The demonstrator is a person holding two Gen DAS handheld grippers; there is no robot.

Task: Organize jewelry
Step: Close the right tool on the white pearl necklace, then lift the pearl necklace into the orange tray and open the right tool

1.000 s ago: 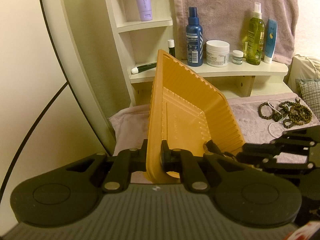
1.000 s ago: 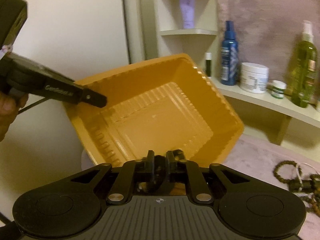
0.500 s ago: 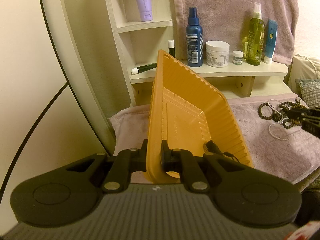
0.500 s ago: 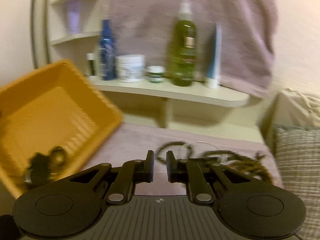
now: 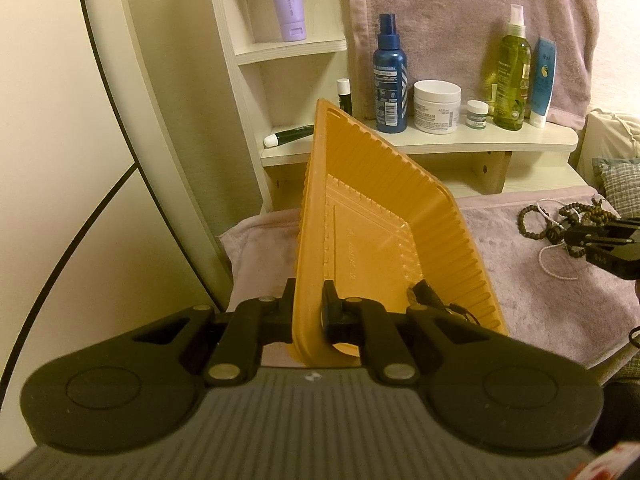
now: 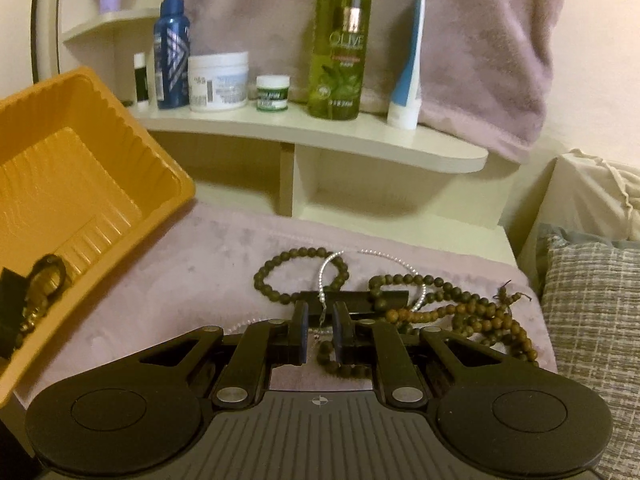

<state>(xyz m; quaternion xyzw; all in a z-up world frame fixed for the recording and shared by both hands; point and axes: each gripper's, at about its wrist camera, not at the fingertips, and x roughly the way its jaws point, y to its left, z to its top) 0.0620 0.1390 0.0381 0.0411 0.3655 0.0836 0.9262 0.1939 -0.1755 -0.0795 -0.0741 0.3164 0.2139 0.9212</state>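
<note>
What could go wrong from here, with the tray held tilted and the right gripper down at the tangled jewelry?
1. The left gripper pinches the orange tray by one wall while it tilts steeply; the dark piece already inside could slide out.
2. The bead bracelets and the pearl strand lie tangled, so the right gripper, hovering nearly shut over them, might drag several up together or snag one.

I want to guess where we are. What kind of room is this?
Probably a bedroom vanity corner: the cream wooden shelf holds a green olive spray bottle and a white cream jar, with a checked grey pillow beside.
</note>
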